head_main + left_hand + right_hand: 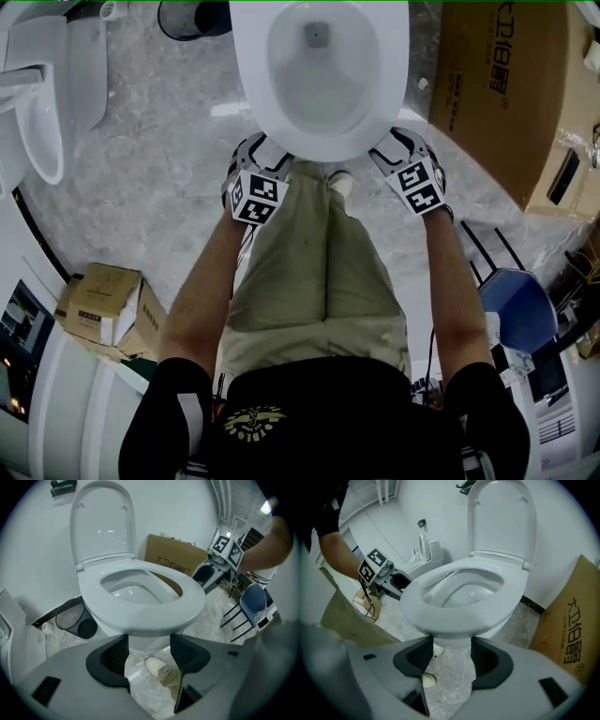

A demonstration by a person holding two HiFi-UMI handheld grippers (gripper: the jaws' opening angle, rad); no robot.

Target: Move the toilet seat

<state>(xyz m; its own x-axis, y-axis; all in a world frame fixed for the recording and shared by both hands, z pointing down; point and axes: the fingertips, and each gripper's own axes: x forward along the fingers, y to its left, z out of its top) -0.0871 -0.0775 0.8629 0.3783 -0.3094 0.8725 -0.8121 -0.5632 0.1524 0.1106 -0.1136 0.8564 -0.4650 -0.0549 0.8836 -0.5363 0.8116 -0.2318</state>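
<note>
A white toilet stands ahead with its seat (319, 141) down on the bowl and its lid (101, 522) upright against the wall. My left gripper (258, 155) is at the seat's front left edge, and my right gripper (401, 148) is at the front right edge. In the left gripper view the left gripper (149, 644) is open, with the seat's front rim (145, 620) just above the gap. The right gripper (450, 651) is also open, sitting just below the seat rim (454, 620). Neither holds anything.
A large cardboard box (506, 84) stands right of the toilet and a dark wastebasket (192, 17) left of it. Another white fixture (37, 112) is at far left, a small box (103, 305) on the floor, a blue chair (516, 305) at right. The person's legs (314, 253) are between the grippers.
</note>
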